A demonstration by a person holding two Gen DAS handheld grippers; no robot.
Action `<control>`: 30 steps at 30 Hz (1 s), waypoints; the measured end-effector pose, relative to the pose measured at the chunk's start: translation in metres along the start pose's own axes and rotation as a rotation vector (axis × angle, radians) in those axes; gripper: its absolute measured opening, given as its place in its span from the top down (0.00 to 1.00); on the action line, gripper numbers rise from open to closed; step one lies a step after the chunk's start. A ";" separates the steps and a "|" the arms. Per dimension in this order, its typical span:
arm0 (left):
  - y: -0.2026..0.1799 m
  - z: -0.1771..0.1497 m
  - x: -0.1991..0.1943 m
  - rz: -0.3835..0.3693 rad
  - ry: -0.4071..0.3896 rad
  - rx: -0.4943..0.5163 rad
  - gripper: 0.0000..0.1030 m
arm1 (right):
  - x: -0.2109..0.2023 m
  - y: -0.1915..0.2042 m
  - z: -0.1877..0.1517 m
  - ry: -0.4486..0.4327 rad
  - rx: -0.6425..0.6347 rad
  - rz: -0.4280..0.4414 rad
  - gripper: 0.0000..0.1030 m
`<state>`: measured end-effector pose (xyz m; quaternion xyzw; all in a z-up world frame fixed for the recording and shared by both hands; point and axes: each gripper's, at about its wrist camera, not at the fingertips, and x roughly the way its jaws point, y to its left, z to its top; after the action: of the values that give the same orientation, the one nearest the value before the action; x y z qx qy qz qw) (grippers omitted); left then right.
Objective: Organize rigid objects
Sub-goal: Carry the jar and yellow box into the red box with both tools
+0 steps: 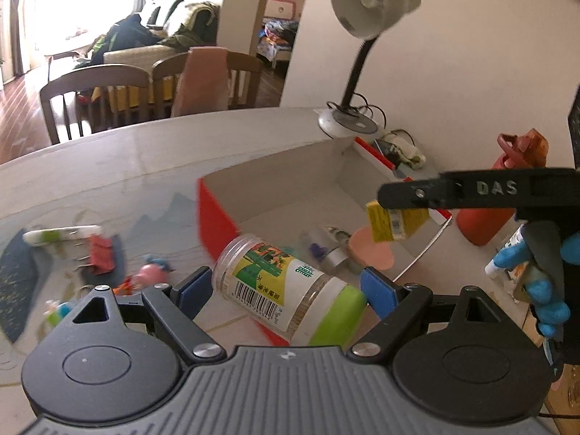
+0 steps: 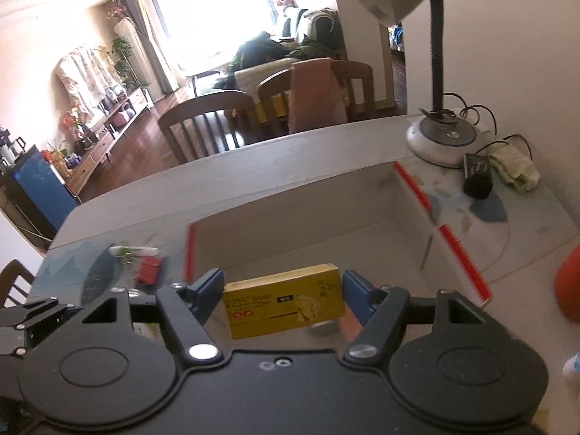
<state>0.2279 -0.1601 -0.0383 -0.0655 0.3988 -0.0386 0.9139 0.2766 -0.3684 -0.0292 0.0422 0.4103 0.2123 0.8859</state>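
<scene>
The left claw [image 1: 286,290] grips a clear plastic jar [image 1: 286,290] end to end over the box [image 1: 217,214]; light, smooth, likely slippery. The right claw [image 2: 282,299] clamps a stiff yellow carton [image 2: 284,299] by its ends above the box.

Black hand-held gripper [image 1: 286,290], blue pads [image 1: 194,290], blue glove [image 1: 543,290], "DAS" lettering.
</scene>
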 end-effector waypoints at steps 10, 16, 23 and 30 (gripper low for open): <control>-0.039 0.025 0.077 0.039 0.099 0.017 0.14 | 0.042 -0.044 0.016 0.066 -0.015 -0.024 0.31; -0.057 0.031 0.116 0.073 0.170 0.026 0.14 | 0.073 -0.055 0.023 0.115 -0.045 -0.035 0.31; -0.063 0.035 0.149 0.138 0.241 0.028 0.14 | 0.102 -0.057 0.025 0.155 -0.101 -0.054 0.31; -0.063 0.029 0.170 0.179 0.315 0.035 0.14 | 0.118 -0.061 0.021 0.219 -0.142 -0.064 0.31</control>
<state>0.3634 -0.2404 -0.1324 -0.0068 0.5407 0.0262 0.8408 0.3804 -0.3726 -0.1147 -0.0573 0.4898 0.2158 0.8428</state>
